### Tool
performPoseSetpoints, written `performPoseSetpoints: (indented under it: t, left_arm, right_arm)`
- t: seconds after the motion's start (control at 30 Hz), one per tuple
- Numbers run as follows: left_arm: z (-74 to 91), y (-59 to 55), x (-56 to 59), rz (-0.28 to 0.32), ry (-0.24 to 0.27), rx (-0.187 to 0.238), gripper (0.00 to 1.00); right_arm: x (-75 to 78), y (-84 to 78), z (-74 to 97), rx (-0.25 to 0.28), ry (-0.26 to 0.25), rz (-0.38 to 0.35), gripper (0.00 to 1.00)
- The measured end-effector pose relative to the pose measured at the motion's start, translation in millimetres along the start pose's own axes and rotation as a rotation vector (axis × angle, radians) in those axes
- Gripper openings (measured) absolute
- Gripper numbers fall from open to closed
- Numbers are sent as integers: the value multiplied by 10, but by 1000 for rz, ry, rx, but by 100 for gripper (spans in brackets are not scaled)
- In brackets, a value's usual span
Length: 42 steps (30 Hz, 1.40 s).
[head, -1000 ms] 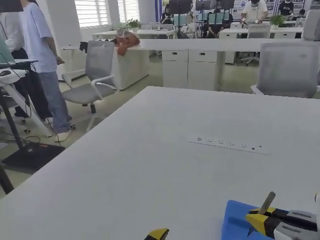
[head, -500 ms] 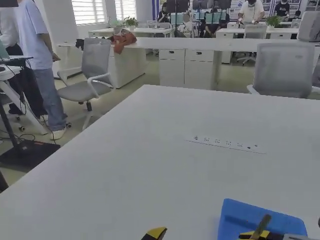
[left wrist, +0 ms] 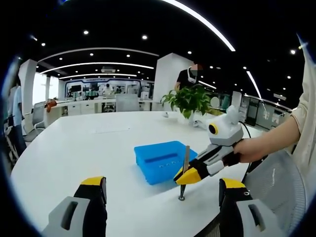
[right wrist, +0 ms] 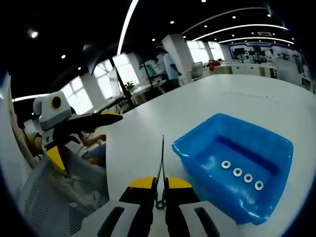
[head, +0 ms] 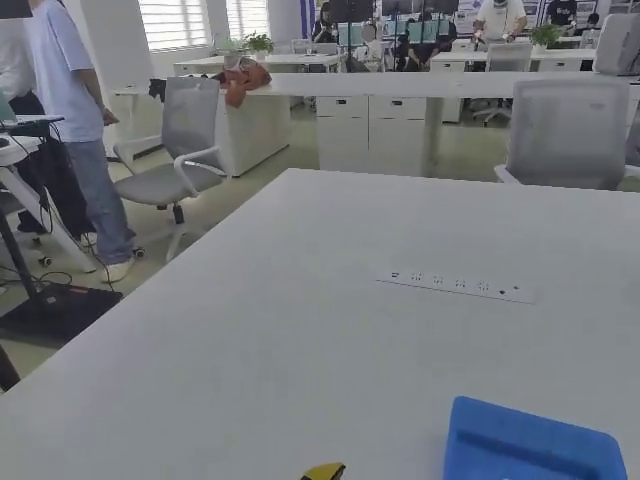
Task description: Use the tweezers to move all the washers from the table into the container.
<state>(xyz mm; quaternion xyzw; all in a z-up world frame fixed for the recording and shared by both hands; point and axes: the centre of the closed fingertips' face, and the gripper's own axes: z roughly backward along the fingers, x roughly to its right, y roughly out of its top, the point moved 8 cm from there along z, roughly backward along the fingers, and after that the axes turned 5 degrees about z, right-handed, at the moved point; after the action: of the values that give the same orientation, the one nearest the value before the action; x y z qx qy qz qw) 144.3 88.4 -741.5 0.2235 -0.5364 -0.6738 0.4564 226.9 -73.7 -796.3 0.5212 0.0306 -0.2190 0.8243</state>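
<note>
Moved: right gripper [left wrist: 186, 176] has drawn back off the container [left wrist: 157, 173] to the table [left wrist: 74, 148] beside it.
Right gripper: clamped on upright tweezers [left wrist: 185, 157], tip on table; tip's load unclear.
Left gripper [left wrist: 163, 184]: jaws wide, empty.
Washers [right wrist: 238, 172]: four, inside container.

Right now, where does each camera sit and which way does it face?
Head view: on the person's head, looking forward over the white table, blue container at lower right; a yellow gripper tip at the bottom edge.
Left gripper view: on the left gripper, jaws open, facing the right gripper, its tweezers and the person's hand.
Right gripper view: on the right gripper, jaws shut on the tweezers, facing four washers in the container.
Shared: all three show the container.
</note>
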Motion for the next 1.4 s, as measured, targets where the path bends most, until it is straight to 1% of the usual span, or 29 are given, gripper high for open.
performPoseSetpoints:
  t: [0.2, 0.3, 0.37, 0.4, 0.43, 0.53, 0.57, 0.6, 0.7, 0.77, 0.83, 0.87, 0.9, 0.97, 1.03, 1.07, 1.13, 1.17, 1.2, 1.27, 1.3, 1.37, 1.4]
  left_arm:
    - [2, 0, -7, -2, 7, -2, 97]
    - [2, -2, -8, -3, 9, -4, 97]
    - [3, 0, -9, -4, 10, -1, 97]
    - [3, -1, -8, -3, 9, -2, 97]
    - [3, -3, -8, -3, 10, -4, 97]
    - [2, -5, -7, -10, 11, -7, 96]
    - [2, -4, -6, -10, 10, -7, 96]
    - [3, -5, -7, -10, 11, -7, 96]
    - [5, -1, -6, -9, 11, -3, 96]
    - [6, -1, -5, -10, 10, -4, 96]
    - [6, -1, -3, -12, 9, -5, 96]
    - [7, -2, -4, -12, 10, -6, 96]
    - [7, -3, -3, -13, 9, -7, 96]
    - [7, -2, -2, -13, 8, -6, 96]
    - [7, -2, -3, -13, 9, -7, 96]
    - [7, -1, -2, -14, 8, -6, 96]
    - [7, -2, -4, -13, 9, -6, 96]
    - [8, 0, -5, -13, 9, -5, 96]
    - [8, 0, -5, -12, 9, -4, 96]
    - [9, 0, -6, -11, 8, -4, 96]
    - [8, 1, -5, -11, 7, -4, 96]
    - [8, 1, -4, -12, 6, -5, 96]
    - [7, 1, -5, -12, 7, -4, 96]
  right_arm:
    - [-2, 3, 12, -1, 6, -11, 4]
    - [-22, -7, 12, -5, 12, -3, 4]
    - [-43, -21, -4, -18, 22, 16, 4]
    - [-58, -16, -10, -9, 22, 28, 4]
    - [-69, -17, -20, -18, 25, 30, 4]
    - [-114, -7, -18, -35, 24, 105, 4]
    - [-138, -4, -21, -44, 29, 161, 4]
    - [-163, -5, -26, -50, 31, 193, 4]
    - [-263, -15, -49, -74, 42, 331, 4]
    - [-318, -28, -69, -90, 51, 396, 4]
    - [-352, -32, -82, -97, 45, 418, 4]
    - [-350, -27, -85, -108, 40, 462, 4]
    - [-356, -26, -89, -111, 41, 480, 3]
    - [-365, -24, -95, -108, 36, 475, 3]
    - [-343, -19, -98, -99, 28, 463, 3]
    - [-316, -14, -95, -92, 14, 407, 3]
    - [-281, -4, -78, -77, 12, 349, 3]
    - [-271, 9, -68, -64, 8, 330, 3]
    - [-257, 30, -53, -49, 2, 328, 3]
    - [-223, 85, -11, -38, -8, 321, 3]
    - [-223, 149, 13, -2, -8, 285, 3]
    - [-195, 244, 49, 43, -7, 244, 3]
    - [-180, 278, 68, 48, -7, 239, 3]
